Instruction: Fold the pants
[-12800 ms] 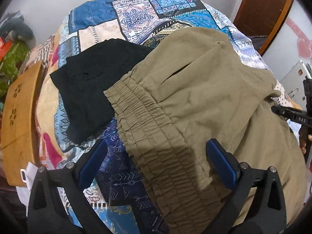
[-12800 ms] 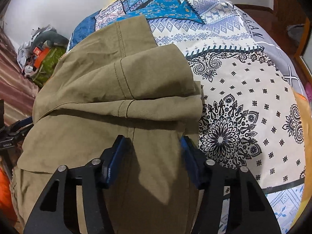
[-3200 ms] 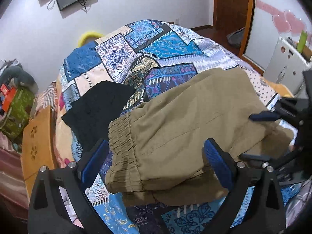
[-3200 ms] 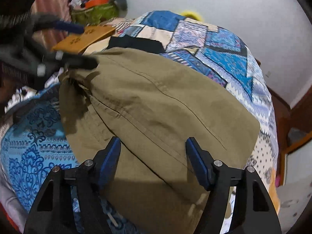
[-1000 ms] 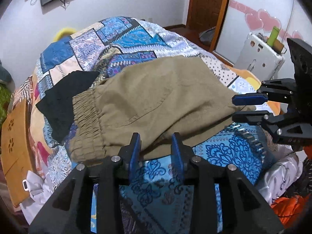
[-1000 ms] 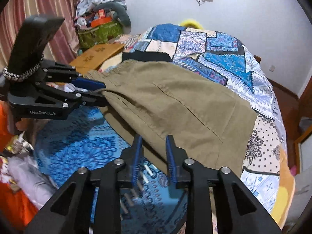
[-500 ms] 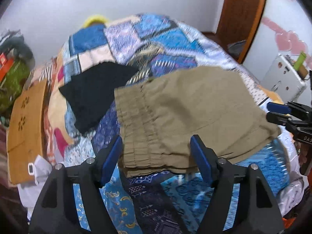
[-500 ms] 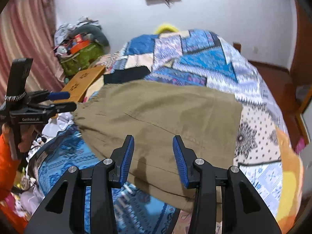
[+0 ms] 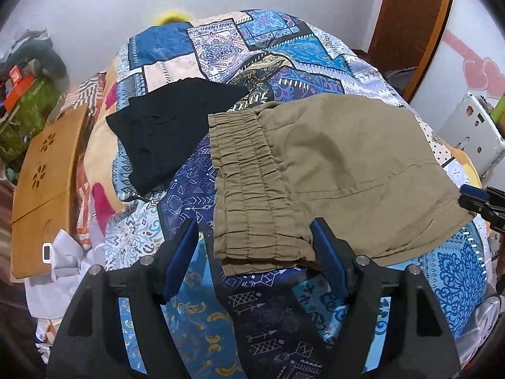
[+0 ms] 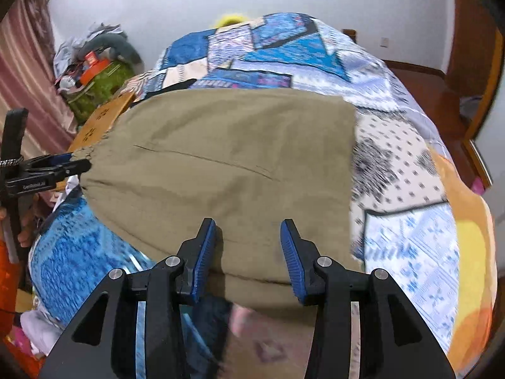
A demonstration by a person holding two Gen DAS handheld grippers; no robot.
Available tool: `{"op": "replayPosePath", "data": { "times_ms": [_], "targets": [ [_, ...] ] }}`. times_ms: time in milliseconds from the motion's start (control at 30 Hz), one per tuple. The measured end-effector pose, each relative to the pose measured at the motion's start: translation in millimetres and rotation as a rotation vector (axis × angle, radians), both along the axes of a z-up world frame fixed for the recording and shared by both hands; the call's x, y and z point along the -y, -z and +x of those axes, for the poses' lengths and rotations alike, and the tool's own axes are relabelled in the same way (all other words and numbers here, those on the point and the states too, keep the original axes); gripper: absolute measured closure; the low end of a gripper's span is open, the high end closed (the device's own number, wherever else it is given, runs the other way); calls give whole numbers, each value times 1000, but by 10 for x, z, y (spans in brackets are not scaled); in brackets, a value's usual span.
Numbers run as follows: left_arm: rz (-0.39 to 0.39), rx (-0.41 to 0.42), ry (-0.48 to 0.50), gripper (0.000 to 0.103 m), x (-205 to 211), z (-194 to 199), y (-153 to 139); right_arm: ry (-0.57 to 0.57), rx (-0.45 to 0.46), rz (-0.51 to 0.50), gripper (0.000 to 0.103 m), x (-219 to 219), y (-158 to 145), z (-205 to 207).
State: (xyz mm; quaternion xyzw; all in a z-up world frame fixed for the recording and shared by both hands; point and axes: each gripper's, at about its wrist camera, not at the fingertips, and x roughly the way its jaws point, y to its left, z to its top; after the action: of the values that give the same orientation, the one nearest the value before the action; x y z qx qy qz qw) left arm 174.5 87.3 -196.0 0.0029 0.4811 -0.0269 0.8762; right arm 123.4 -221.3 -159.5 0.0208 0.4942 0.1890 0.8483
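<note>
Left wrist view: khaki pants (image 9: pixel 331 170) lie folded flat on the patterned bedspread (image 9: pixel 252 309); landmark for all places here. Elastic waistband edge faces left, stacked in even layers. Near corner of the waistband sits between the blue pads of the left tool (image 9: pixel 255 259), whose jaws are opening; pads stand clear of the cloth on both sides, nothing gripped. Black garment (image 9: pixel 170 135) lies just left of the pants and farther back, apart from the waistband with a strip of bedspread between them. Wooden board (image 9: pixel 44 189) well left of the pants, at the bed's edge. Bare bedspread beyond the pants toward the wall, and in front of the near edge. Right tool (image 9: pixel 479 202) shows at the pants' right corner, close to the hem; contact not clear.

Right wrist view: blurred. The pants fill the middle, far edge straight, right edge straight with open bedspread beside it. Right tool (image 10: pixel 249 249) hangs over the near edge, jaws parted with cloth lying under the gap; pads not pressing on it. Left tool (image 10: pixel 75 162) at the pants' left corner, tips beside the waistband. Clutter pile (image 10: pixel 94 72) on the floor, well left of and beyond the pants.
</note>
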Motion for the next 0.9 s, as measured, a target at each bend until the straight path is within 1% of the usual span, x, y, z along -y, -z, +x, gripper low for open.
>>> {"op": "replayPosePath", "data": {
  "times_ms": [100,133,200,333,433,500,567,633,733,800,900],
  "targets": [
    [-7,-12,-10,27,-12,15,51,44,-16,27,63,175,39,-76],
    [-6,-14,-12,26,-15,17,60,61,-23,49,60,222,60,-105],
    [1,-15,-14,25,-9,12,70,78,-25,71,58,247,82,-127],
    [13,-10,-3,25,1,2,51,81,-7,47,57,220,49,-151],
    [7,-3,-1,25,-13,-18,-7,74,-9,33,57,214,19,-135],
    [-7,3,-4,25,-39,-16,-93,66,-1,12,55,211,-25,-121],
    [-8,28,-16,25,-60,8,-198,67,26,-20,54,202,-75,-98],
    [10,66,-38,24,-84,84,-337,67,51,-37,54,192,-131,-58],
    [15,108,-54,20,-116,253,-492,69,78,-18,54,196,-215,63],
    [17,117,-57,17,-122,395,-552,68,96,-12,53,195,-267,181],
    [29,125,-61,16,-126,634,-579,71,126,-4,51,207,-334,417]
  ]
}}
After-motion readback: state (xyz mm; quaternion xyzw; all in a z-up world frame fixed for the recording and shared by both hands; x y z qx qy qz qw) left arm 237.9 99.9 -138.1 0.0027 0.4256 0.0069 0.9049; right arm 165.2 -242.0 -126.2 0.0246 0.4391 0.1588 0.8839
